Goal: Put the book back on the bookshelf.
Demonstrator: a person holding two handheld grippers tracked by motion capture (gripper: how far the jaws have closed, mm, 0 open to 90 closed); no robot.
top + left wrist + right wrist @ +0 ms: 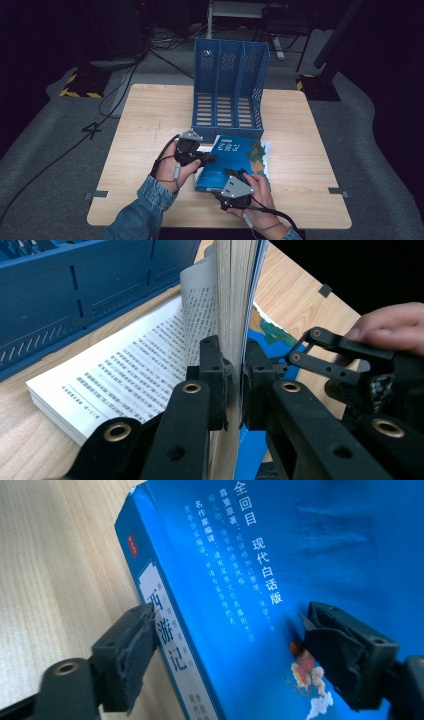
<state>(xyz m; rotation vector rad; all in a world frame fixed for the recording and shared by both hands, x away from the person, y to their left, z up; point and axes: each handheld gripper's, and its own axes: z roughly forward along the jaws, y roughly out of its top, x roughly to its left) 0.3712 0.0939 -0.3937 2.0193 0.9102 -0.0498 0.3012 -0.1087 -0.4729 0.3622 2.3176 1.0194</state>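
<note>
The blue file rack [230, 90] stands upright toward the far side of the wooden surface [145, 120], its three slotted compartments facing the person and holding nothing that can be seen from the high view. Just in front of the rack's open base lies a thick blue paperback book [231, 160], partly opened: a lower block of printed pages [125, 375] rests flat on the surface in front of the rack, while the upper part of the book, cover and a thick sheaf of pages [235, 300], is lifted on edge above it. The left gripper [235, 385] comes at the book from its left side, its jaws pressed together on that raised sheaf and cover, pinching it near the edge; one loose leaf curls away toward the rack. The left hand [167, 172] wraps the gripper's body with the denim sleeve [137, 212] angling in from the near edge of the surface. The right gripper [230, 655] sits at the near side of the book, away from the rack, its jaws spread on either side of the spine corner, one beside the spine lettering and one over the blue cover; whether the pads actually touch the cover is hard to tell. The right hand [257, 197] holds it low over the surface.
</note>
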